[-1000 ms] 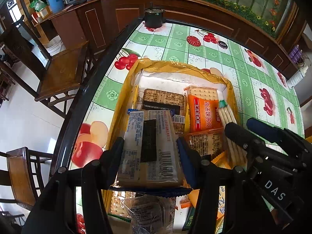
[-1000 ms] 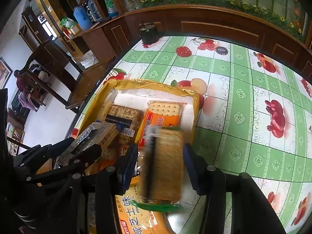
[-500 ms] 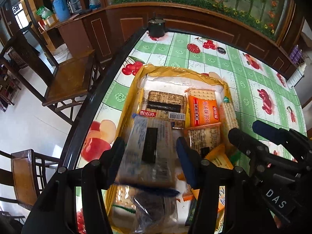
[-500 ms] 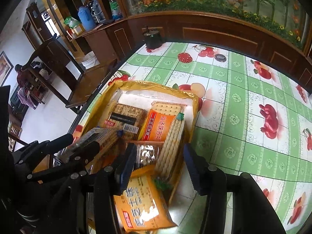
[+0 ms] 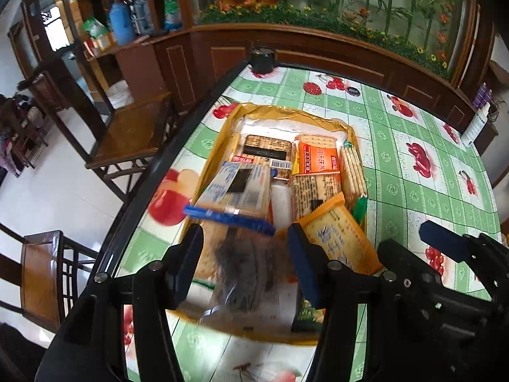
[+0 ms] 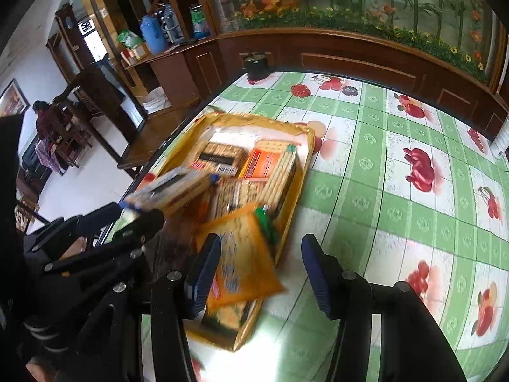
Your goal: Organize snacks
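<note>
**Both grippers above a filled snack box, nothing pinched**

The yellow box [image 5: 288,113] sits on the bench [image 5: 413,165], which is covered in a green-and-white fruit-print cloth; in the left wrist view it fills the centre of the frame, close to the bench's dark left edge. Inside it, toward the top of the frame, lie a brown cracker pack with a black label [image 5: 267,151] and an orange cracker pack [image 5: 318,160] side by side, with a long cracker sleeve [image 5: 353,172] on edge along the box's right wall. A blue-trimmed cracker pack [image 5: 235,191] lies tilted at the box's left side, blurred. A yellow-orange packet [image 5: 337,235] leans across the lower right of the box.

The left gripper [image 5: 245,258] hangs over the near end of the box, its fingers spread with a gap between them; a dark clear-wrapped packet [image 5: 245,273] shows blurred in that gap, and no pad presses on it.

In the right wrist view the right gripper [image 6: 261,273] is at lower centre. Its fingers have just been opening and stand apart, with the yellow-orange packet reaching behind the left one and bare bench between them. A black pot [image 6: 256,63] stands at the bench's far edge.
</note>
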